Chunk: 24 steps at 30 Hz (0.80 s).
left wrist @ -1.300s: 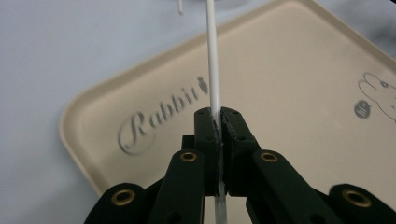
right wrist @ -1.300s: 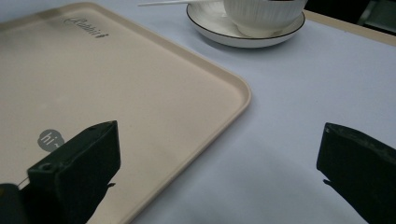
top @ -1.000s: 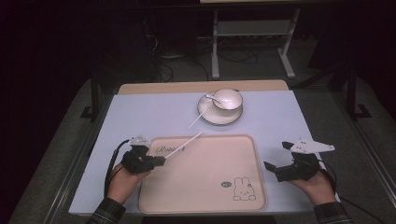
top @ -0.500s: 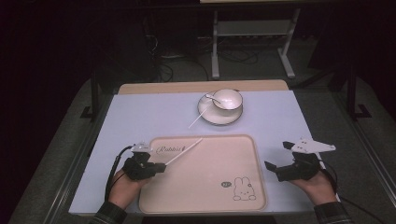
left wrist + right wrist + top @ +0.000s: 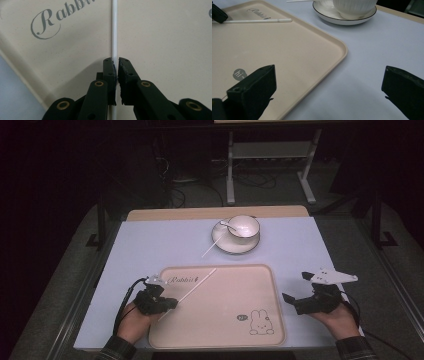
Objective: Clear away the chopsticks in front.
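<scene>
The left tool (image 5: 167, 303) is clenched on a white stick (image 5: 192, 290), low over the tray (image 5: 260, 285) at eight o'clock, likely to lay it down. The right tool (image 5: 295, 301) waits, jaws spread, at four o'clock.

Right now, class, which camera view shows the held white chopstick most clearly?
The left gripper view: the chopstick sits close-up between shut jaws over the tray. The high view shows its whole length; the right gripper view shows its far end.
</scene>
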Tool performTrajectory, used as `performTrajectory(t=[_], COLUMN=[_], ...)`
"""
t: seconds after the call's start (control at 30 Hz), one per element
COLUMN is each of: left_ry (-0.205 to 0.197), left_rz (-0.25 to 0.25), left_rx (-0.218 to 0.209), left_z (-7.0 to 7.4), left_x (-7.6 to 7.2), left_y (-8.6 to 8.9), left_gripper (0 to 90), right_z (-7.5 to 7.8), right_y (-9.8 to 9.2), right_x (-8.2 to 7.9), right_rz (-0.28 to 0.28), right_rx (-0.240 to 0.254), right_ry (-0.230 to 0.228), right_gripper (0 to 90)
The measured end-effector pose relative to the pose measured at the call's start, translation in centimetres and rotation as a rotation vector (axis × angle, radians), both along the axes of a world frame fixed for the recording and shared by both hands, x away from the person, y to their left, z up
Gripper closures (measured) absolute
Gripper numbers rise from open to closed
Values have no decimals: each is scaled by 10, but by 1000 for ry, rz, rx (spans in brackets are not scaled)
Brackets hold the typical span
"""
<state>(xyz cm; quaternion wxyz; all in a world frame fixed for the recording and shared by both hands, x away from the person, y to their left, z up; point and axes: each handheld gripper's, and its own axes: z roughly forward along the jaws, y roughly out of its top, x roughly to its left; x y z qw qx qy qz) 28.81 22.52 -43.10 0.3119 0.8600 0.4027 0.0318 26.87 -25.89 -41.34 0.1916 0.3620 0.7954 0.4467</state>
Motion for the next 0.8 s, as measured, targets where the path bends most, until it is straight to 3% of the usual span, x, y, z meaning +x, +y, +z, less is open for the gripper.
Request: performTrajectory(t=[0.23,0.43,0.57,0.63,0.67,0.7,0.73,0.8], left_ry=[-4,-45,-65,-74,-94,-94,-110,-120], left_rz=[-7,-25,-41,-43,-46,-46,-43,-42], left_rx=[1,-7,-35,-30,-25,-25,-23,-21], left_z=[3,15,29,31,37,37,42,44], left_x=[3,13,33,38,51,51,65,72], left_y=[-2,-9,-14,-17,-22,-22,-29,-33], left_gripper=[791,715,686,696,703,714,719,726], right_z=[0,0,0,0,0,0,0,0], right_y=[0,0,0,0,0,0,0,0], right_x=[0,1,0,1,1,1,1,1], right_rz=[1,2,3,3,2,2,2,1], right_rx=[1,5,1,1,2,2,1,2], right_ry=[1,2,3,3,2,2,2,2], right_gripper=[0,0,0,0,0,0,0,0])
